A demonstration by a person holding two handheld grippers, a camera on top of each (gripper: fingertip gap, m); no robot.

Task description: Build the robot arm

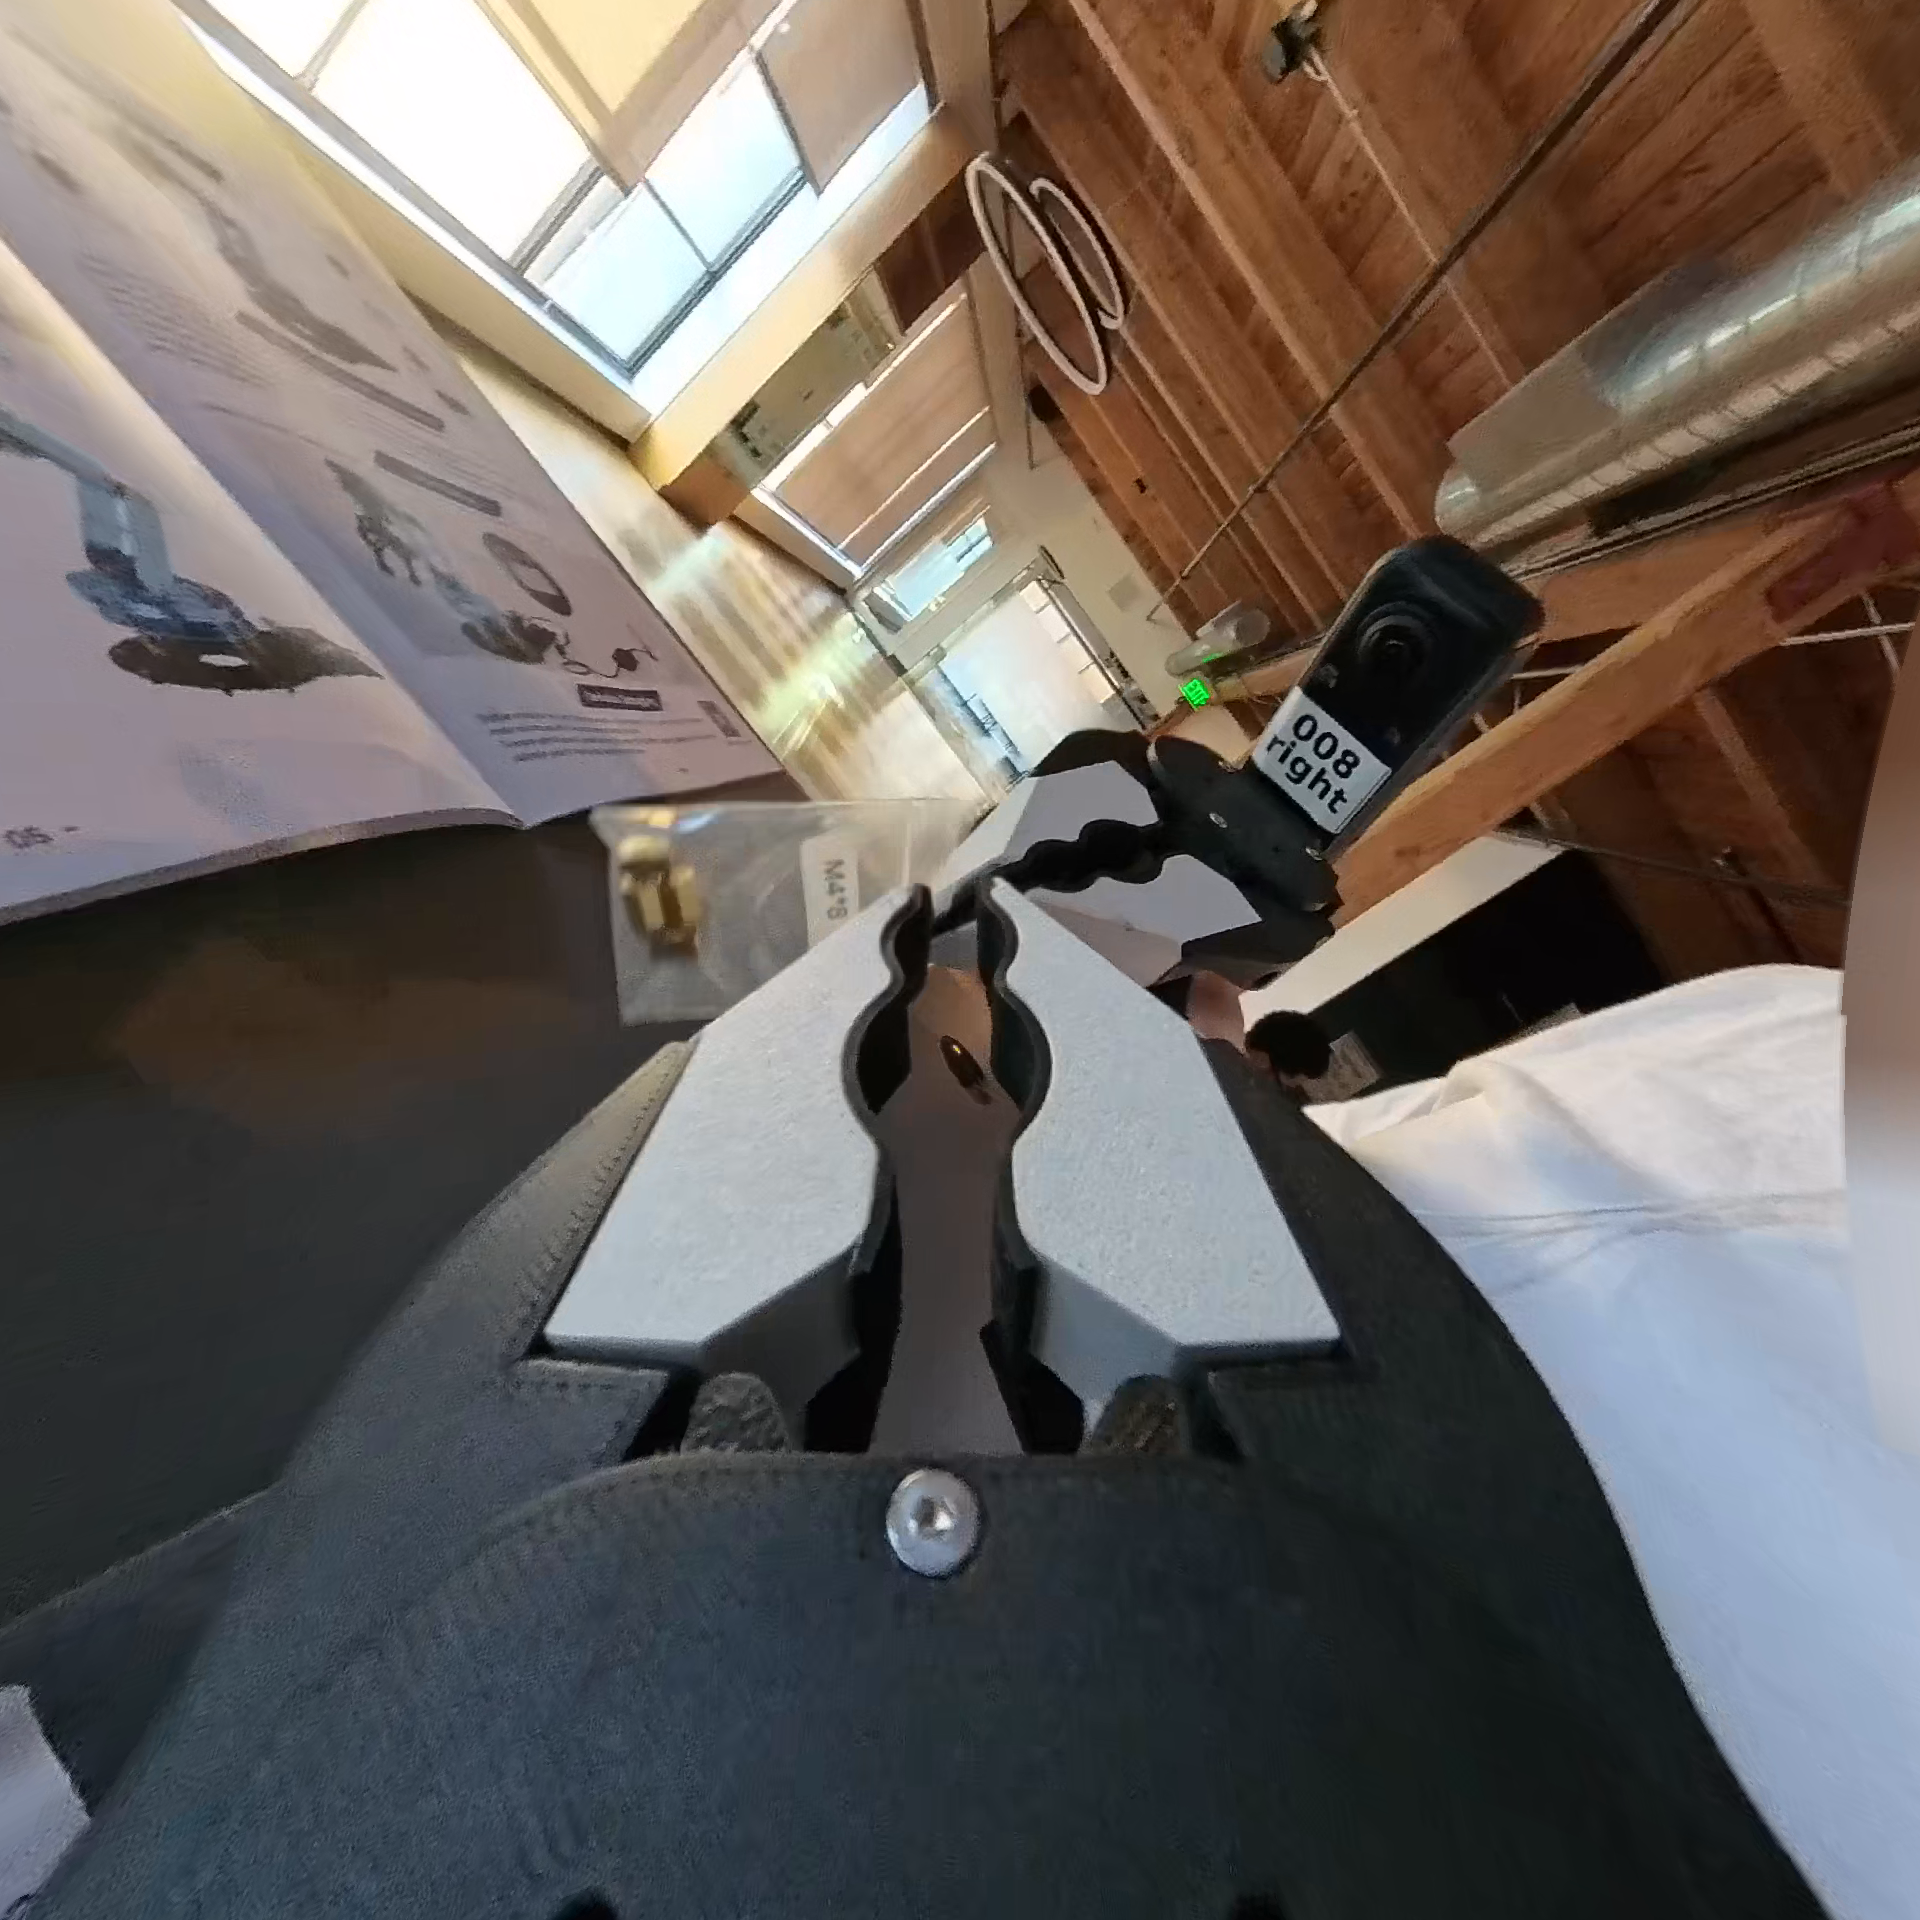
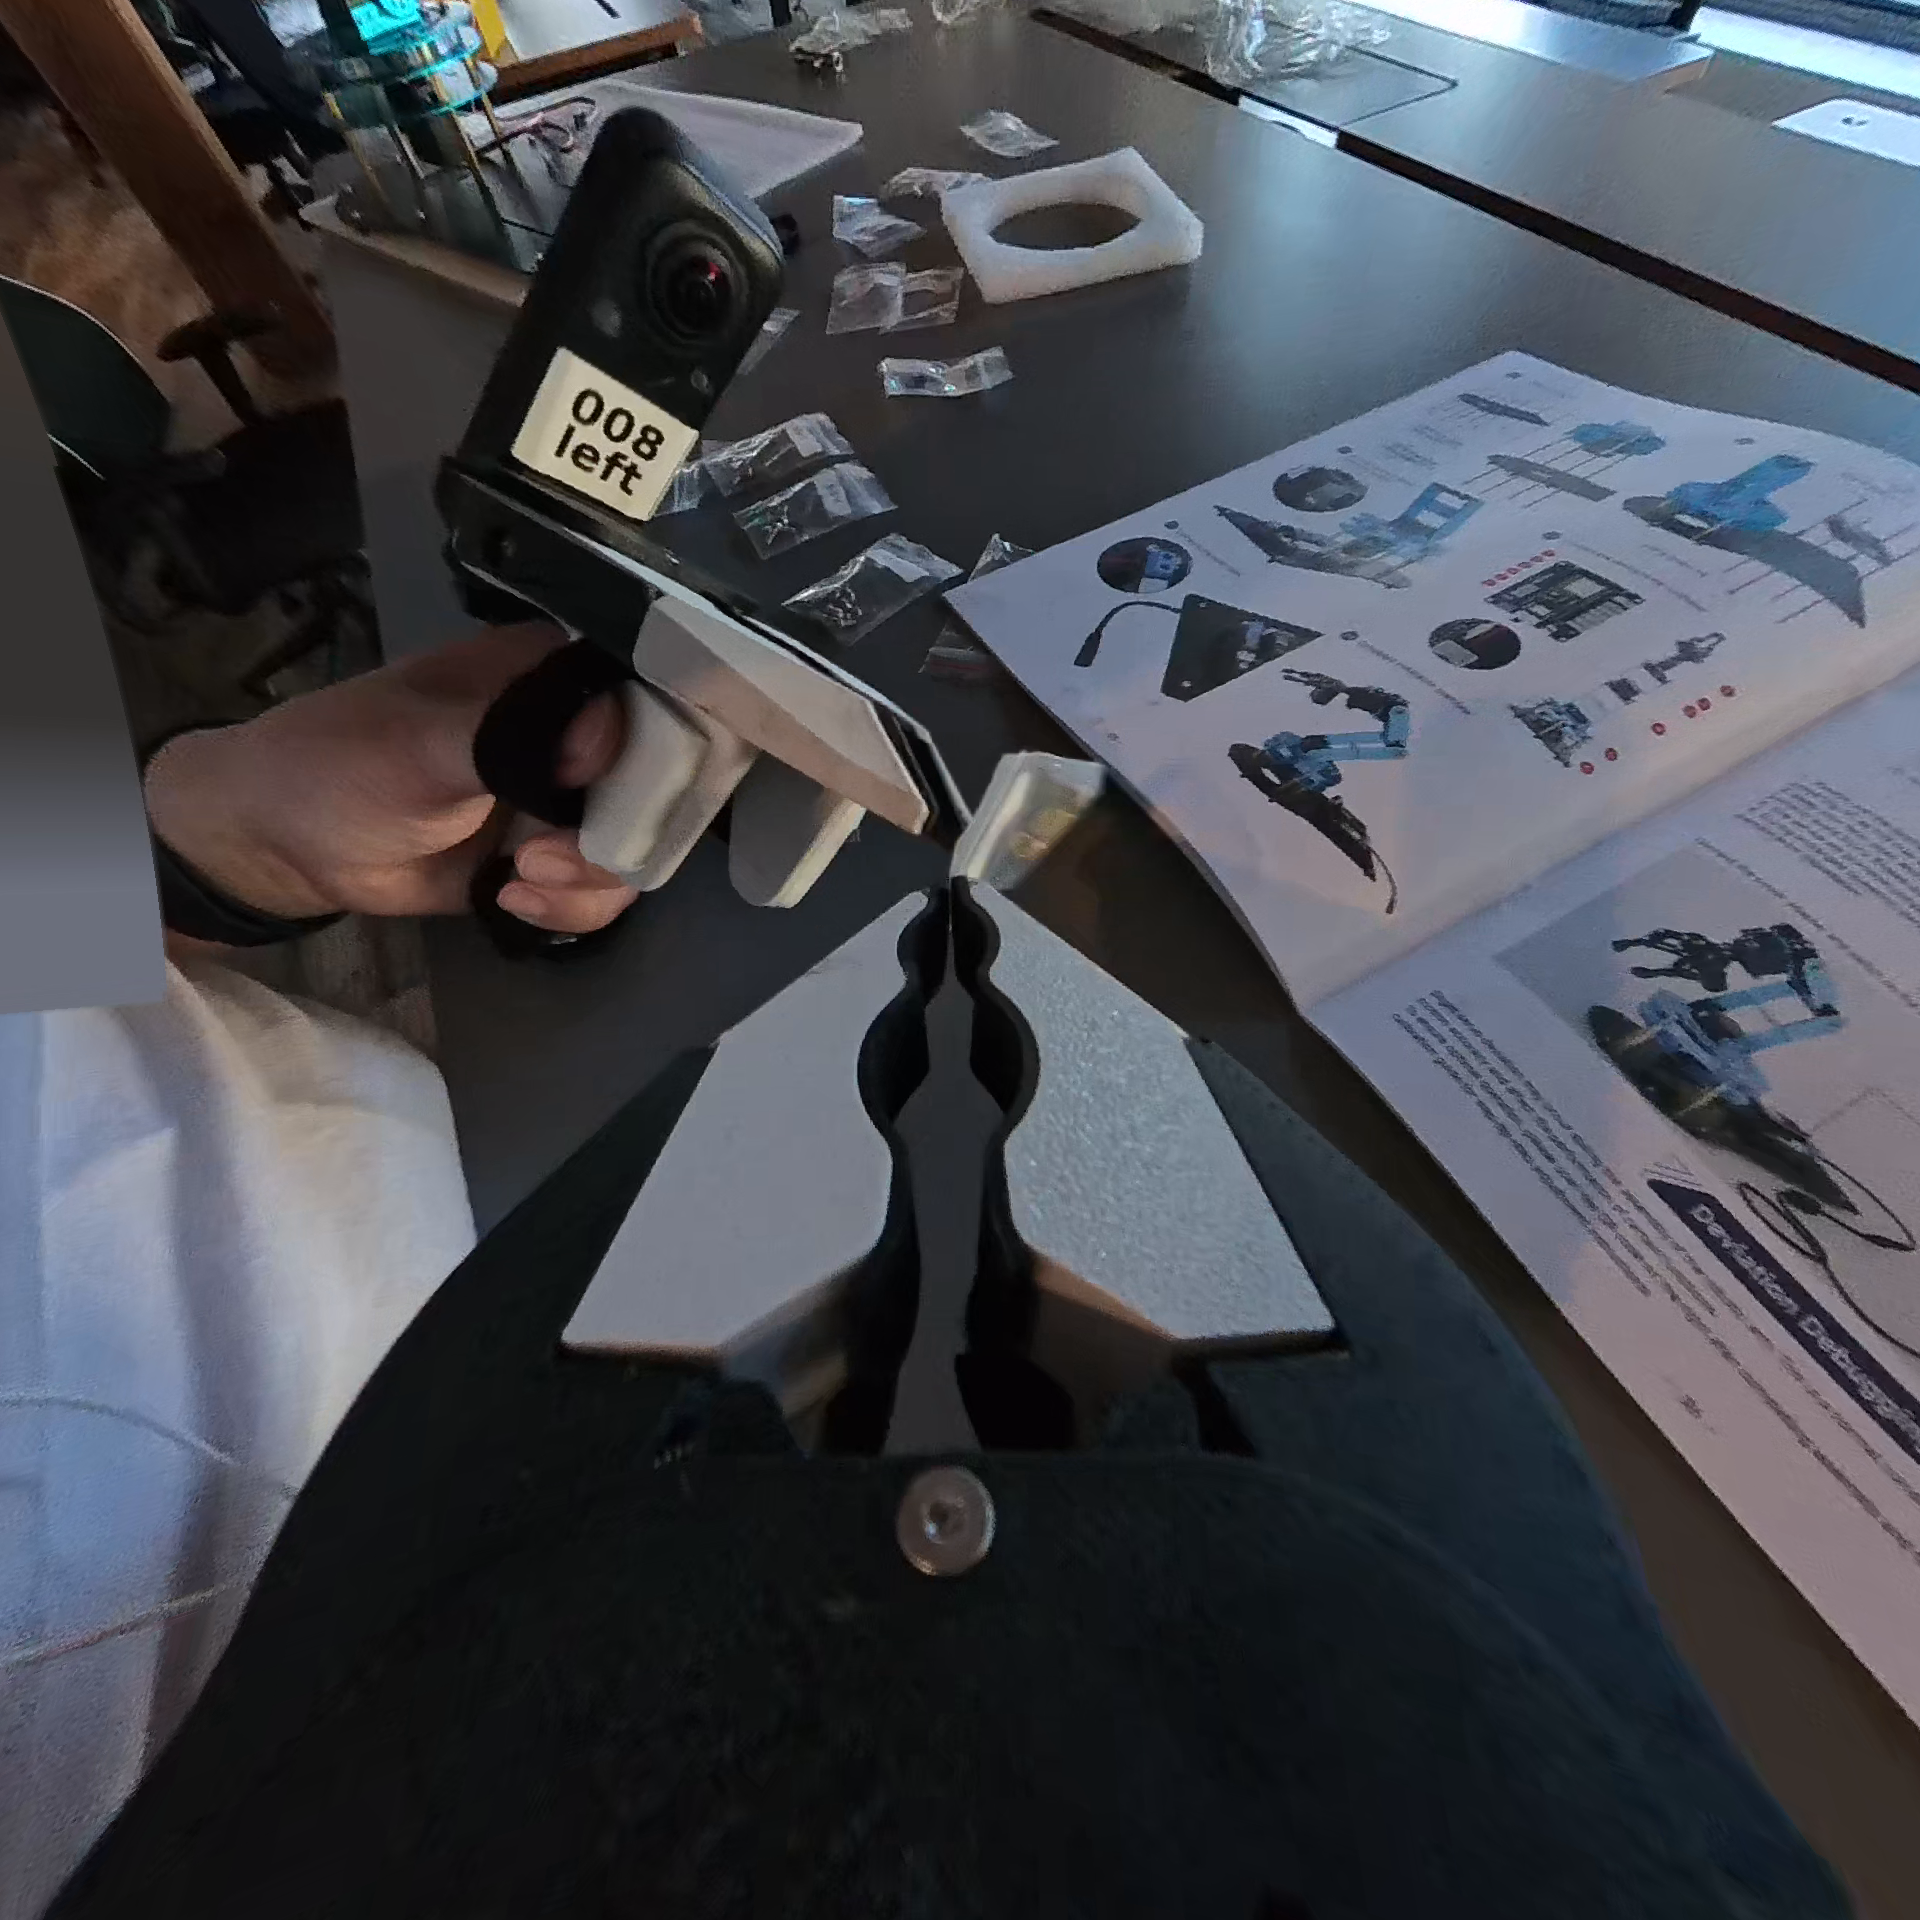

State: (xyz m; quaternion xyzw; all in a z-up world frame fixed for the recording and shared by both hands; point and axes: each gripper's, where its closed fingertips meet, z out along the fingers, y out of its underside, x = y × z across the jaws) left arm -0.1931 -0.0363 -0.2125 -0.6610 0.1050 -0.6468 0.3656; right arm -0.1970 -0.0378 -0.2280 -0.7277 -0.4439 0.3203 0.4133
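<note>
A small clear plastic bag [image 2: 1023,826] holding brass-coloured hardware and bearing a white label is pinched at one edge between the closed tips of the left gripper [image 1: 954,902] and at the adjoining edge by the closed tips of the right gripper [image 2: 951,891]; it is thus held by both, lifted clear of the dark table [image 2: 1299,260]. The two sets of fingertips are seen almost touching. The left gripper's handle is grasped by a person's hand [image 2: 353,790]. An open instruction booklet [image 2: 1455,665], printed with pictures of a blue robot arm, lies on the table just beside the bag. Farther back, several small clear parts bags [image 2: 821,488] are scattered, and a white foam frame [image 2: 1070,223] with a round cut-out lies beyond them.
</note>
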